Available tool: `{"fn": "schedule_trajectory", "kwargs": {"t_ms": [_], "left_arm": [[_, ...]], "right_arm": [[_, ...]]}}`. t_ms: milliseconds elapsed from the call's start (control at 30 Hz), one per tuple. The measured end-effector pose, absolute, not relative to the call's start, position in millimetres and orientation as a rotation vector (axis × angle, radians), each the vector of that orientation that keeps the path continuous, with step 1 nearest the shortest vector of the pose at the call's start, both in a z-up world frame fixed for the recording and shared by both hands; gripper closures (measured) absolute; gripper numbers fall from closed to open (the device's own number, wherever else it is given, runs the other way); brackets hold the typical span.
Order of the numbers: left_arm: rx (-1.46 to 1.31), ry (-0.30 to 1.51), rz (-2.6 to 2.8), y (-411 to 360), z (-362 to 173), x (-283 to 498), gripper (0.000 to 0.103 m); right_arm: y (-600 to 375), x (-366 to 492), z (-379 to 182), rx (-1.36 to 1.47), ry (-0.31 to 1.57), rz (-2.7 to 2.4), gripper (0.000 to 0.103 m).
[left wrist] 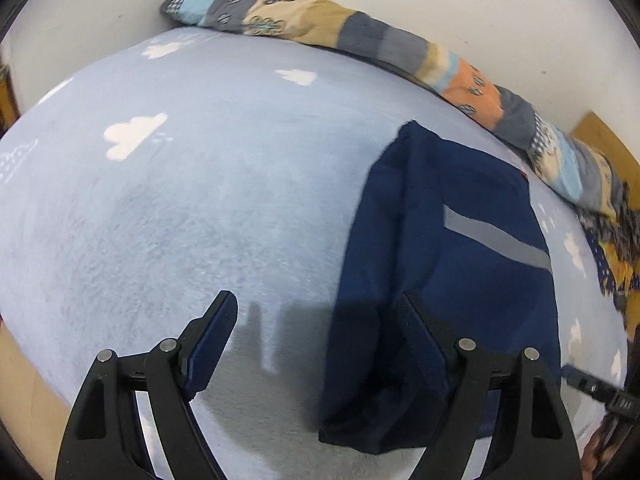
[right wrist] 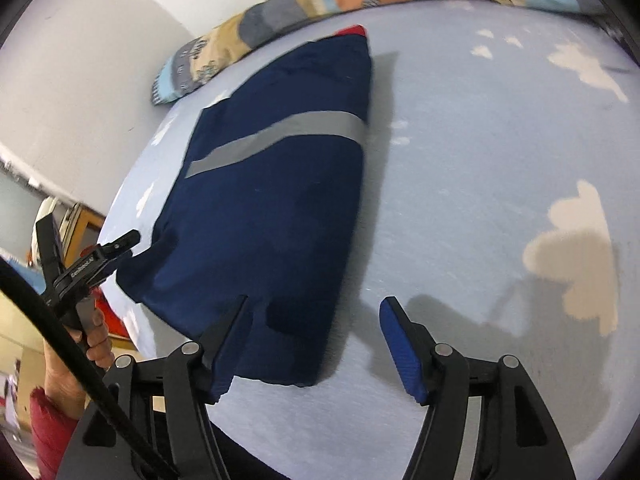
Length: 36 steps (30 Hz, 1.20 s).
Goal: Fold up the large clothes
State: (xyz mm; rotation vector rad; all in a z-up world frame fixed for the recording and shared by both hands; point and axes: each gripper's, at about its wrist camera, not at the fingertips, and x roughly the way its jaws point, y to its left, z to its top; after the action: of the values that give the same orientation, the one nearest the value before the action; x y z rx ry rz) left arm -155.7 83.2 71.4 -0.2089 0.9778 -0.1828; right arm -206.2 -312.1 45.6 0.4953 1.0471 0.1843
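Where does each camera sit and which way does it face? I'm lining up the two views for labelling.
Left wrist: sits behind the left gripper, looking down over the cloud-print blanket; the folded navy garment lies to the right; only its own open fingers show.
Right wrist: sits behind the right gripper, looking down at the garment on its left; the person's left hand and red sleeve show.
Shared: garment, blanket, patchwork quilt along the white wall.
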Motion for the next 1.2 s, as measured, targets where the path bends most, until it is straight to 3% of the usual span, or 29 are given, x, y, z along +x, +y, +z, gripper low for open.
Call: {"fn": "schedule_trajectory", "kwargs": {"t_ms": [233,433,867,1100,1200], "left_arm": [[-0.201,1.0,-0.206,63,64,-137,0.021],[-0.394,1.138,-0.355,54,41,-111,0.019],[-0.623,1.212,-0.357,65,22,-70,0.018],[-0.565,1.282,-0.473,49,16,-51,0.0],[-0.527,1.294,-0.505,39,13,-43,0.001]], "right_arm": [[-312,-208,43,0.507,1.029,0.208,0.03],[-325,-203,37,0.584,1.006,0.235,0.029],[-342,-169,11,0.751,0.991,0.274,0.028],[-344,-150,-2,0.832,0.978,0.323,0.025],[-341,-137,-7,0.872,0.975,0.396,0.021]]}}
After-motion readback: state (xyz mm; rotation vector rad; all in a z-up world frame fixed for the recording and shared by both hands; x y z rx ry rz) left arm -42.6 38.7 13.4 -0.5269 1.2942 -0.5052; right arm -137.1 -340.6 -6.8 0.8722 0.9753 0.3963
